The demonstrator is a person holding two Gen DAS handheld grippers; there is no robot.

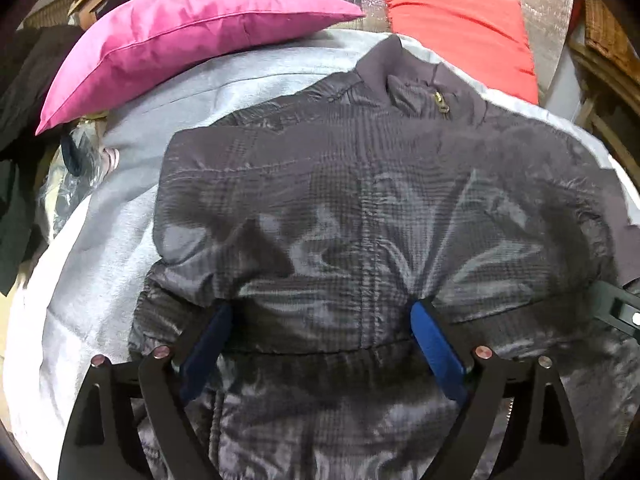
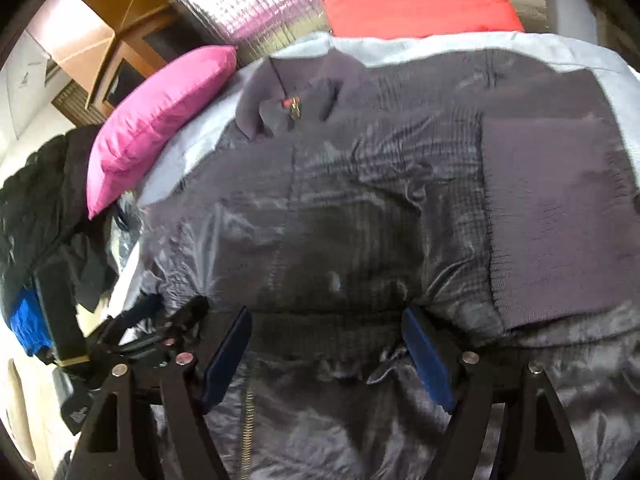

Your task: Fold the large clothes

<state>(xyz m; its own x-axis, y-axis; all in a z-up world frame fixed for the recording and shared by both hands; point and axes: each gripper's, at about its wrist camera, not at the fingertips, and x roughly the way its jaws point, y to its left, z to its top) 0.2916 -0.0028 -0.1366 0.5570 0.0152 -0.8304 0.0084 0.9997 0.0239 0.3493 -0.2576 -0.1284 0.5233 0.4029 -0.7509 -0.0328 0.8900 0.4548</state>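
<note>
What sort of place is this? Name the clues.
Probably a bedroom: a jacket lies on a pale blanket, with a pink pillow and a red pillow behind.

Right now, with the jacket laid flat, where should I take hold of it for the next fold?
Probably the ribbed hem band, the near edge beneath both grippers. It is a firm, thick strip running straight across the jacket, while the collar lies far away by the red cushion. Come from the near side, left gripper and right gripper apart, jaws open.
</note>
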